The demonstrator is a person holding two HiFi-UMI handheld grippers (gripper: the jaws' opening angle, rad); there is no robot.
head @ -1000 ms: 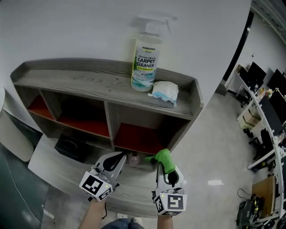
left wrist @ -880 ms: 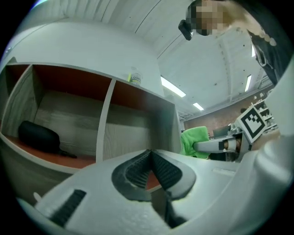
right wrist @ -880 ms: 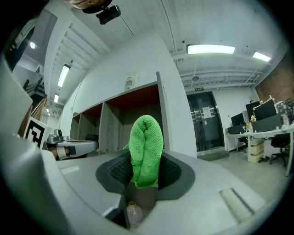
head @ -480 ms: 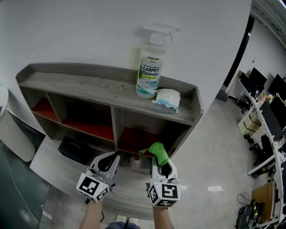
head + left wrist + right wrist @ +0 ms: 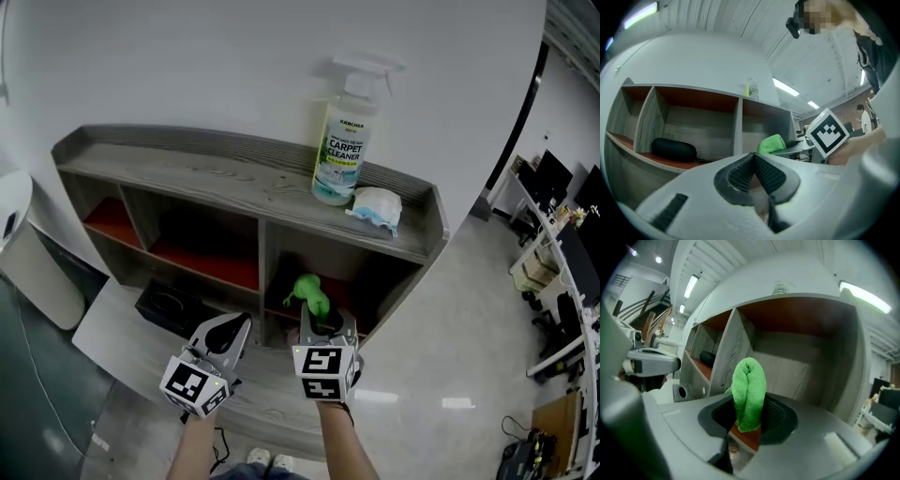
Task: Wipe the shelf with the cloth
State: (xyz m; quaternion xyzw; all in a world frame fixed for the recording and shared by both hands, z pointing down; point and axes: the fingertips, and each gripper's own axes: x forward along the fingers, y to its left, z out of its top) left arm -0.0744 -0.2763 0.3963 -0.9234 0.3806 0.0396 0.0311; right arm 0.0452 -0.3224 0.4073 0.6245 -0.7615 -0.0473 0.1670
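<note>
A grey wooden shelf unit (image 5: 216, 178) with red-floored compartments stands against the white wall. My right gripper (image 5: 319, 319) is shut on a folded green cloth (image 5: 309, 292), which sticks up from the jaws in front of the lower right compartment (image 5: 801, 357). In the right gripper view the cloth (image 5: 749, 392) stands upright between the jaws, apart from the shelf. My left gripper (image 5: 230, 328) hovers just left of it, shut and empty. The left gripper view shows the pads (image 5: 740, 171) pressed together and the green cloth (image 5: 772, 143) to the right.
A carpet cleaner spray bottle (image 5: 344, 141) and a white crumpled wipe (image 5: 377, 206) sit on the shelf top at the right. A black case (image 5: 673, 149) lies in the lower left compartment. A small capped bottle (image 5: 733, 449) shows low beneath the right jaws.
The right gripper has carried the green cloth left and up, toward the mouth of the lower right compartment and closer to the left gripper. The left gripper has barely moved.
</note>
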